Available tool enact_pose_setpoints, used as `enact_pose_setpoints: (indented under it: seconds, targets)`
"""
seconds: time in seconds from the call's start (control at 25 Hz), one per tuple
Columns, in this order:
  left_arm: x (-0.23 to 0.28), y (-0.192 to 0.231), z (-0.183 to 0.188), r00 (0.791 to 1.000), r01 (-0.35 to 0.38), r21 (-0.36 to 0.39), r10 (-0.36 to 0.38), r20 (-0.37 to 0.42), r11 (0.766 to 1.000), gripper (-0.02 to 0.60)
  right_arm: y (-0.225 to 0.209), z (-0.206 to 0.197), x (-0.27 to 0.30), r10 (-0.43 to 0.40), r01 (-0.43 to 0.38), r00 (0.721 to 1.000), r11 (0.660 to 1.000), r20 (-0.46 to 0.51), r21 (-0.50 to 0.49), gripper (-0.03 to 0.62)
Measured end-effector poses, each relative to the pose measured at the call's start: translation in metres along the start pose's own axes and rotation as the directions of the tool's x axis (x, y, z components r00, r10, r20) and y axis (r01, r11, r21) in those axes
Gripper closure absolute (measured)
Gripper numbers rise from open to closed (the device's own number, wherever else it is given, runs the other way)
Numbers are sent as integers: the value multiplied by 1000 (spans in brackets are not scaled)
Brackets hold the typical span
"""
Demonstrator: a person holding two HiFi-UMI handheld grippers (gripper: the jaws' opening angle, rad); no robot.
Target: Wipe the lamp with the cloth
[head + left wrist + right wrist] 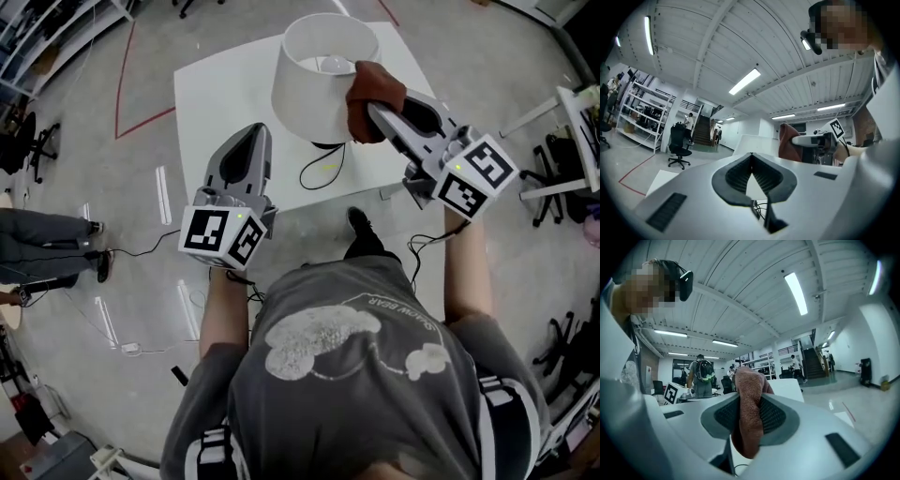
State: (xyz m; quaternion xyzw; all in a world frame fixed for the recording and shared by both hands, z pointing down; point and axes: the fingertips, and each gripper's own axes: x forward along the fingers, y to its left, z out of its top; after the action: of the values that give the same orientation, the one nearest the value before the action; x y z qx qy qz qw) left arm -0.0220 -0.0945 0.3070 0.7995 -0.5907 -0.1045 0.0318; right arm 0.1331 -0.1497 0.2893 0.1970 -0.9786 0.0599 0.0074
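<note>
A white lamp (323, 75) with a drum shade stands on the white table (225, 98); its black cord (319, 169) trails toward the near edge. My right gripper (370, 108) is shut on a rust-brown cloth (372, 97), which touches the shade's right rim. In the right gripper view the cloth (749, 408) hangs bunched between the jaws, with the shade (787, 387) behind it. My left gripper (255, 136) hovers left of the lamp, its jaws shut with nothing in them. The left gripper view shows the shade (754, 143), the cloth (788, 140) and the closed gripper (751, 157).
The table's near edge (309, 204) lies just ahead of the person's shoe. A metal rack (572, 141) stands at the right. Office chairs (28, 145) and another person's legs (52, 244) are at the left. Red tape (141, 122) marks the floor.
</note>
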Motion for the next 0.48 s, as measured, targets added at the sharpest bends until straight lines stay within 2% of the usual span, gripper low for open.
enact_pose_setpoints:
  seconds: [0.32, 0.48]
  targets:
    - [-25, 5, -10, 999, 15, -21, -16, -47, 1000, 574, 8, -40, 25, -94, 96, 995, 990, -30, 98, 497]
    - [-38, 8, -15, 998, 14, -33, -16, -64, 999, 574, 11, -68, 25, -124, 134, 989, 982, -83, 131, 497]
